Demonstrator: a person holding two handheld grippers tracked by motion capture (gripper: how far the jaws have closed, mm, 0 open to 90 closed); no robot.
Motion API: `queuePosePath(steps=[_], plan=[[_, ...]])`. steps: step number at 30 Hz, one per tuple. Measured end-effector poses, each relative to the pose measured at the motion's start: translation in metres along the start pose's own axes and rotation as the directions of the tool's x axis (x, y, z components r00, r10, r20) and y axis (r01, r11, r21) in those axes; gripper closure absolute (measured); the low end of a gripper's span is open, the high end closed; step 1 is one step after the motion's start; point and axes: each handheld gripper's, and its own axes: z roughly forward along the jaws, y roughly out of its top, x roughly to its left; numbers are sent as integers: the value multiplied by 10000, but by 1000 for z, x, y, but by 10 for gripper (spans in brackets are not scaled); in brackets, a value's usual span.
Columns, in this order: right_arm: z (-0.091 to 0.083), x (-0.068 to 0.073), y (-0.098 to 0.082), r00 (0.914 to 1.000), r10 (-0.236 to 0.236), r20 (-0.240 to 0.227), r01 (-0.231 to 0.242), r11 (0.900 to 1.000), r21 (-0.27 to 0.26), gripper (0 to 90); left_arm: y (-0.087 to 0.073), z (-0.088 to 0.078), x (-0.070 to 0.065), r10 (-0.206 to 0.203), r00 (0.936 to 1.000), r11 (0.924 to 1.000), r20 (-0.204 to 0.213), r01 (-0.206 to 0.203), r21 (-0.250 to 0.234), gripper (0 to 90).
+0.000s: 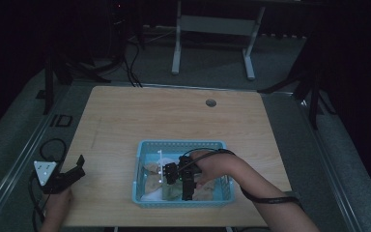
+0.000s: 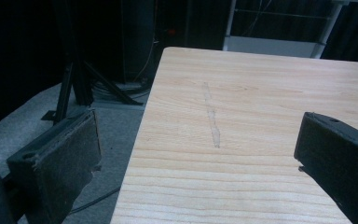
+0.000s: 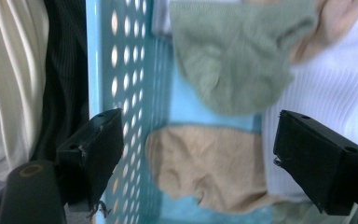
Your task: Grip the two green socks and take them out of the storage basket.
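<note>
A light-blue perforated basket [image 1: 140,150] stands on the near middle of the wooden table [image 1: 174,116] and holds several socks. My right gripper [image 1: 187,192] reaches down into it, pointing at the near wall. In the right gripper view it [image 3: 200,128] stands open just above a beige sock [image 3: 205,172]. A green sock [image 3: 233,56] lies beyond that and a white ribbed sock [image 3: 321,93] to the right, with the basket wall [image 3: 121,70] at the left. My left gripper [image 1: 78,169] is open and empty at the table's near left edge [image 2: 140,140].
A round cable hole [image 1: 210,102] sits near the table's far edge. Black stand legs [image 1: 53,72] and cables lie on the grey floor to the left, and a white desk frame [image 1: 212,29] stands behind. A faint scratch mark [image 2: 212,121] runs along the tabletop.
</note>
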Motion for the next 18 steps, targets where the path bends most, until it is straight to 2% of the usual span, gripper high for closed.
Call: queuePosePath(steps=[1,5,8,9,16,18], plan=[[1,-1,8,9998,-196,65,196,9998,37,164,0,0,0,-9,10000,10000,-2,9,12,7],[9,-4,19,9988,-471,116,470,9988,105,169,0,0,0,52,10000,10000,48,-53,80,7],[15,-6,21,9985,-516,174,511,9982,305,168,0,0,0,79,9999,10000,62,-79,54,7],[22,-10,23,9987,-476,169,469,9981,412,169,0,0,0,78,9999,9999,78,-78,64,7],[41,-17,27,9996,-201,175,191,9983,556,201,0,1,0,80,9999,9999,74,-81,99,7],[47,-18,29,9995,-187,249,169,9974,700,270,0,1,0,71,10000,9999,56,-71,109,7]])
